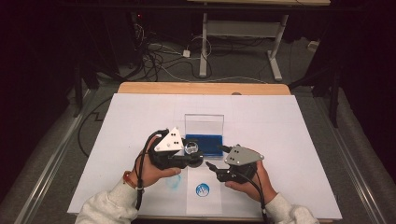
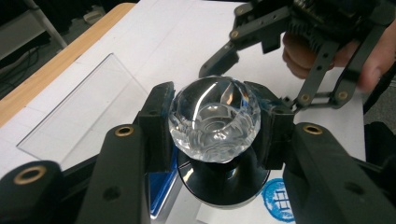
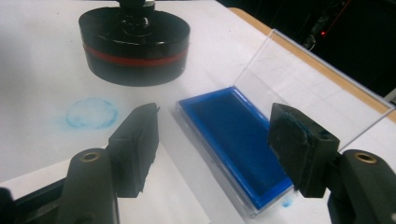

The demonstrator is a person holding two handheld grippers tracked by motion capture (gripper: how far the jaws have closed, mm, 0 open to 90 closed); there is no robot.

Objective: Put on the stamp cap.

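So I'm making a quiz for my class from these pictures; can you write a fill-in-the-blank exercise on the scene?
1. The left tongs are shut on the stamp's clear ____ knob.
2. The ink pad in the open case is ____ in colour.
3. The right tongs are ____, with nothing between their pads.
4. The round print on the white sheet lies ____ the two hands.

Missing words: faceted; blue; open; between

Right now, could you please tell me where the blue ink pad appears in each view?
High view: the ink pad lies mid-table, between the two grippers, its clear lid standing open behind it.
Left gripper view: a blue sliver at bottom, left of the stamp.
Right gripper view: centre-right, between the jaws.
Shared landmark: the clear lid.
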